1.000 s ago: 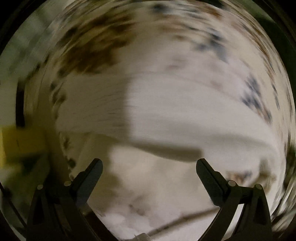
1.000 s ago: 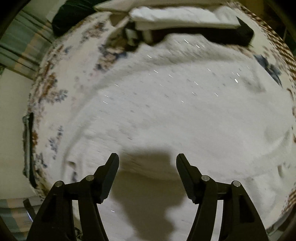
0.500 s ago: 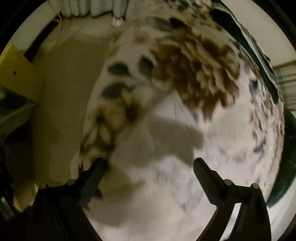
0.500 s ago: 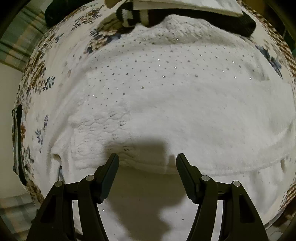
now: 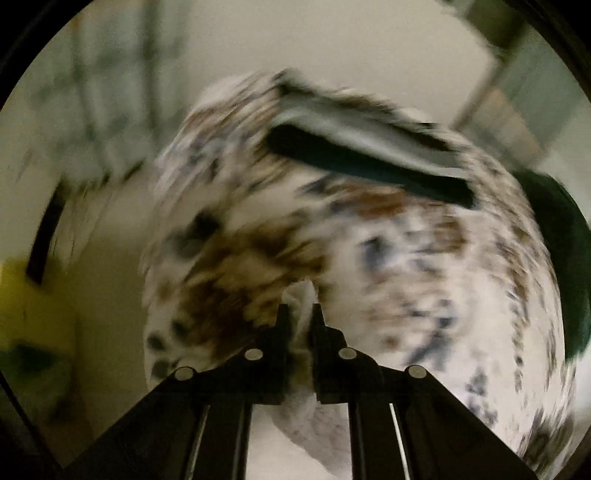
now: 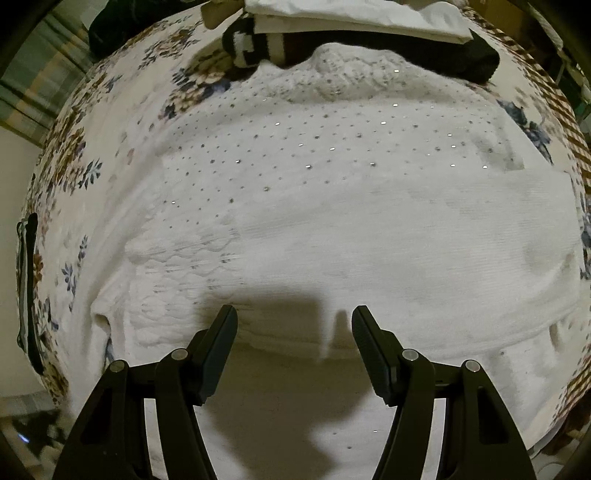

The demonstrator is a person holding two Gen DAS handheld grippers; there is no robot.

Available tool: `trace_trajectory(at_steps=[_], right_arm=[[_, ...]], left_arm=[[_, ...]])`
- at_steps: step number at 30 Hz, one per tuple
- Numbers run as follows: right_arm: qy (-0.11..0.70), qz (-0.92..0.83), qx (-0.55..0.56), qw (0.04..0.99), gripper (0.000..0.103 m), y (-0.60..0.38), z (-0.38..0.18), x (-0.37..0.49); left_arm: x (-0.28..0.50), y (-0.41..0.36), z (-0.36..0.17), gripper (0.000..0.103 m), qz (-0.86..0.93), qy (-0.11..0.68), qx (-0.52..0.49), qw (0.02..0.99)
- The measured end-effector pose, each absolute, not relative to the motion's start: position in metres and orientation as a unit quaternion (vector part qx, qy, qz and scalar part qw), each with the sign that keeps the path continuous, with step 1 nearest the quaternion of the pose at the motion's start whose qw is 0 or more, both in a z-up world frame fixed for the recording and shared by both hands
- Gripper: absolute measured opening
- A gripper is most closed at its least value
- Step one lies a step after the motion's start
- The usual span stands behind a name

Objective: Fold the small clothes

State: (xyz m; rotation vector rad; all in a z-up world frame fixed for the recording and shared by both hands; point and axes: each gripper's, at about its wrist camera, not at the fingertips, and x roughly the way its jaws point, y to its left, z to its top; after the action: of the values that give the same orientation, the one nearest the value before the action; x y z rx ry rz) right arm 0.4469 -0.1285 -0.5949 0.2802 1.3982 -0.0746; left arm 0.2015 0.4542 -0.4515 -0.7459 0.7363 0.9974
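— Left gripper [image 5: 298,314]?
— Jaws nearly closed, pinching a fold of white knit fabric [image 5: 303,295] at 6 o'clock of the left wrist view. Blurred throughout. Whether that fabric belongs to the white sweater: cannot tell.

— Beyond the pinch?
— Floral-print cloth [image 5: 424,258] in brown and blue on white, filling centre and 3 o'clock. Stack of folded clothes [image 5: 369,147], dark layer under pale layer, lying on it at 1 o'clock. Dark green shape [image 5: 554,258] at the 3 o'clock edge, identity unclear. Yellow object [image 5: 22,295] at 9 o'clock, too smeared to name.

— Right gripper [image 6: 294,317]?
— Jaws spread wide, holding nothing, poised above the near hem at 6 o'clock of the right wrist view, shadow cast across the knit.

— And the garment itself?
— White sweater [image 6: 332,184] spread flat over the floral-print cloth, studded with small shiny dots across the upper half, scalloped knit pattern at 8 o'clock. Neckline reaching toward 12 o'clock, touching a dark garment with white stripes [image 6: 332,44]. White folded piece [image 6: 351,14] resting on top of that dark garment. Brown checked border [image 6: 554,103] at 2 o'clock.
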Motion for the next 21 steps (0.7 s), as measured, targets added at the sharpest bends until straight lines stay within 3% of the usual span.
trace_trajectory(at_steps=[6,10,21], right_arm=[[0.648,-0.074,0.096,0.752,0.068,-0.156,-0.598,0.455],[0.653,-0.084,0.091,0.747,0.096,-0.175,-0.606,0.462],[0.642,-0.128,0.076,0.752,0.096,-0.250,-0.600,0.445]], left_arm=[[0.280,0.357,-0.375,0.007,0.355,0.342,-0.217,0.843],[0.326,0.272,-0.352,0.007,0.256,0.353,-0.157,0.886],[0.397,0.036,-0.354,0.007,0.035,0.414,-0.071,0.907]])
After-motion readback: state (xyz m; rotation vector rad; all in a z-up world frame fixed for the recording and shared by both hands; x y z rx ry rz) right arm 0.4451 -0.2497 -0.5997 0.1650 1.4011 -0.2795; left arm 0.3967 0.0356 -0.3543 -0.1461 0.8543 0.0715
